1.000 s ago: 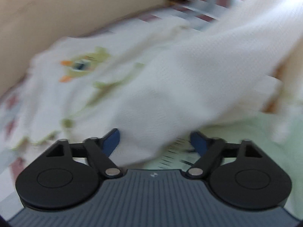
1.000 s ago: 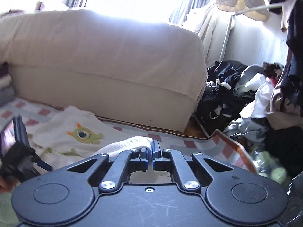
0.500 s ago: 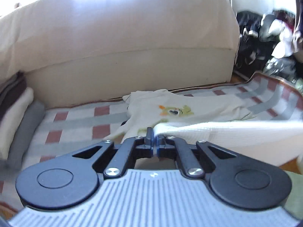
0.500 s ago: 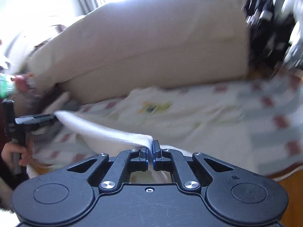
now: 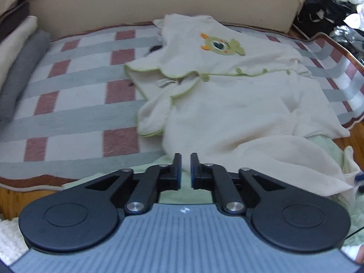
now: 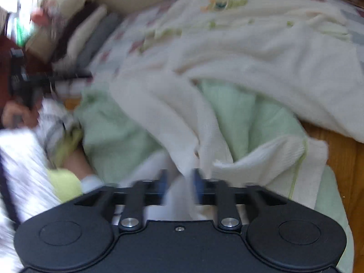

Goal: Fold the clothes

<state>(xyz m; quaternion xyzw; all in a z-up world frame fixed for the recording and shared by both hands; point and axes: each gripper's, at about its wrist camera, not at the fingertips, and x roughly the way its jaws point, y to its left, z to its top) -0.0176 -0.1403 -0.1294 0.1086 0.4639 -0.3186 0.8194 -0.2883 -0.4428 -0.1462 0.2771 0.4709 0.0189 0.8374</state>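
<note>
1. The left gripper [image 5: 185,167] is pointed steeply down over the near edge of the spread clothes. Its jaws are seen parted by a narrow gap and are opening, with nothing between the blue pads; only pale green cloth lies below the gap.
2. The right gripper [image 6: 179,185] is likewise tilted downward, and its picture is blurred. Its jaws are opening, about halfway apart; a fold of white cloth is seen between the pads, but the pads are not pressed on it.
3. The cream garment [image 5: 227,104], with a green monster patch [image 5: 221,45] on its chest and green scalloped trim, is laid across the checked blanket [image 5: 75,95], just beyond the left gripper's fingertips. One sleeve is folded inward at the left side of the body. In the right wrist view the garment [image 6: 261,52] is seen draped toward the gripper, with its lower part bunched up close to the pads.
4. A pale green cloth [image 6: 238,111] is lying under the garment's near end, partly on the wooden floor [image 6: 336,141].
5. In the right wrist view, the person's left hand [image 6: 16,116] is seen at the far left edge, wrapped around the handle of the other gripper; the view is too blurred for detail.
6. Beyond the blanket a beige sofa [image 5: 159,2] is standing, with folded items stacked at the left [image 5: 18,52] and a dark pile of clothes [image 5: 329,13] at the far right.
</note>
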